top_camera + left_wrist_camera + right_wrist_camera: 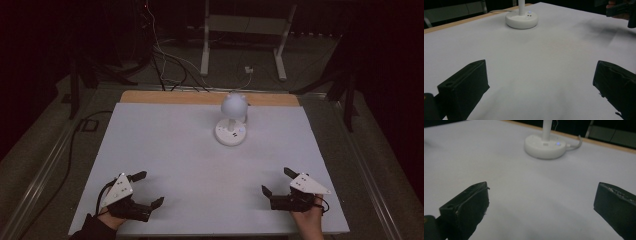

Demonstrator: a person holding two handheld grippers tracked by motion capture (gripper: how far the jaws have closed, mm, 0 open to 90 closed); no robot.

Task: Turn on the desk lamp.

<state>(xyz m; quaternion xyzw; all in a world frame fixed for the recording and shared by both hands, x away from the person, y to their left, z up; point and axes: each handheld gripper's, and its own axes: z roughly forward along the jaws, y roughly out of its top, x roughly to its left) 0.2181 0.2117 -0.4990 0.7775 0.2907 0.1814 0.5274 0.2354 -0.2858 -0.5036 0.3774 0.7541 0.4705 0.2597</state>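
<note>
The white table top (165,150) is the largest thing here, w/ a strip of bare wood (150,97) along its far edge; around it the room is dark, grey floor, black cables (160,65) and the white legs of a stand (242,40) behind the table. On the top, toward the far side and a bit right of centre, stands a small white desk lamp (233,120): round base, short stem, ball-shaped head. In the right gripper view its base (545,146) shows a small blue light, and a white cord goes off from it toward the far edge. The left gripper (142,192) rests at the near-left part of the table, jaws spread wide, nothing between them; in the left gripper view there is just bare white surface in the gap. The right gripper (276,182) is at the near-right, jaws also wide apart and empty. Both are well apart from the lamp and pointing approx. toward it. As I judge, the work is at its very start: the lamp is not yet touched, so the reach and the handling of it, maybe pressing a button on the base, are all left to do.
</note>
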